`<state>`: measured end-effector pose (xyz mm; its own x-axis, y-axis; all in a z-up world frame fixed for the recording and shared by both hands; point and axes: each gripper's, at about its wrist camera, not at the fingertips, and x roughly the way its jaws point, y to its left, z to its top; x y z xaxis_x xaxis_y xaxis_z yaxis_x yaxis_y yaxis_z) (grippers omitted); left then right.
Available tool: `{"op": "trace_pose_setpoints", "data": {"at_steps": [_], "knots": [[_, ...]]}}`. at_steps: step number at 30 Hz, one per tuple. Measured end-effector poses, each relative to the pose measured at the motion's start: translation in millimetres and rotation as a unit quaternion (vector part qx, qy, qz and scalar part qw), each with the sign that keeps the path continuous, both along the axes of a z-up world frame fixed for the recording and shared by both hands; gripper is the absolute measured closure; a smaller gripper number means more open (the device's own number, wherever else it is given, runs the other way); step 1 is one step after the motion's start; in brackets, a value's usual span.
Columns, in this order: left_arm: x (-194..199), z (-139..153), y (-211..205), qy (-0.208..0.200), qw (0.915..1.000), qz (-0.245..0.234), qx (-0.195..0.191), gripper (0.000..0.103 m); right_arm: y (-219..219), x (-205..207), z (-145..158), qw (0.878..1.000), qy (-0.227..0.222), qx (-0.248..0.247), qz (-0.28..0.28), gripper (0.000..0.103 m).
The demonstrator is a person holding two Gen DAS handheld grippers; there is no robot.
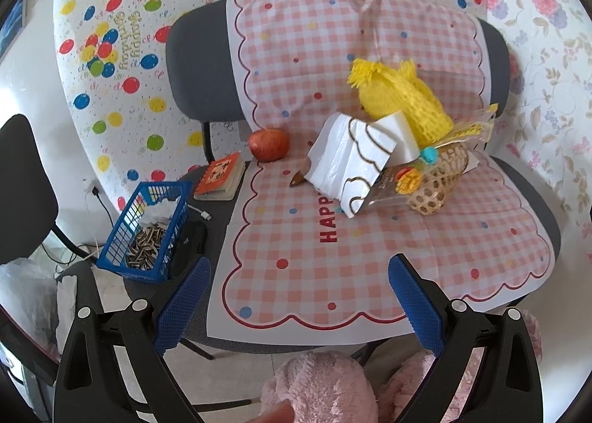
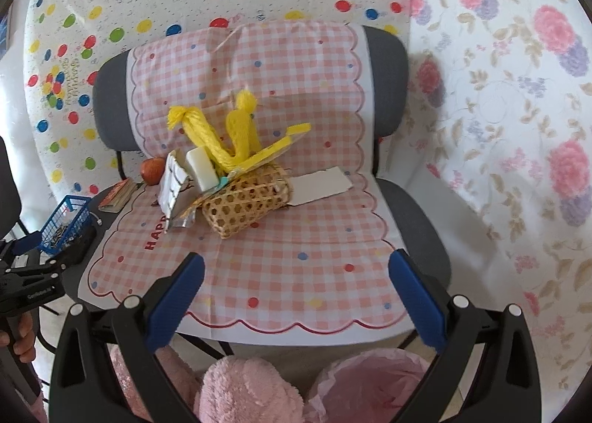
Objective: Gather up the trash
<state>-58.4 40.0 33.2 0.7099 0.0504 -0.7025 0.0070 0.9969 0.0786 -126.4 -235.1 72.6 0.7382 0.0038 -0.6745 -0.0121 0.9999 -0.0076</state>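
Several pieces of rubbish sit heaped in a tipped wicker basket (image 2: 246,201) on the gingham-covered chair seat (image 2: 296,267). Biggest is the yellow foam net (image 1: 403,97): light, springy, easy to pinch at its frayed top. Next, the white tissue pack (image 1: 347,160) looks soft and crushable (its plastic may slip), so grip a corner. The flat card (image 2: 320,186) behind the basket is thin and stiff; take its edge. Both the left gripper (image 1: 298,297) and right gripper (image 2: 296,293) are spread wide and empty, well short of the heap. What lies deeper in the basket is hidden, and a small brown object beside the tissue is unclear.
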Motion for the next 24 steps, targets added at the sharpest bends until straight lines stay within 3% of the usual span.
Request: {"op": "trace_pose_setpoints", "data": {"at_steps": [1,3,7,9,14,19,24], "knots": [[3,-3,2,0.002,1.0,0.003,0.002,0.008,-2,4,2,0.999,0.051,-0.004,0.008,0.006],[9,-8,5,0.006,0.9999,0.008,0.005,0.008,4,14,3,0.999,0.048,-0.004,0.025,0.006],[22,-15,12,0.012,0.9999,0.006,0.004,0.008,20,41,5,0.998,-0.003,-0.018,0.063,0.006],[32,-15,17,0.013,0.9999,0.009,0.0,0.008,30,62,3,0.995,-0.018,-0.054,0.078,0.006],[57,-12,25,-0.001,0.9998,0.019,0.011,0.008,42,124,3,0.993,-0.051,-0.016,0.107,0.006],[82,-10,28,-0.024,0.9988,0.025,0.033,0.008,51,190,-10,0.991,-0.022,-0.009,0.135,0.006],[111,-19,37,0.017,0.9996,0.019,-0.011,0.008,58,240,-24,0.988,0.008,0.002,0.152,0.006]]}}
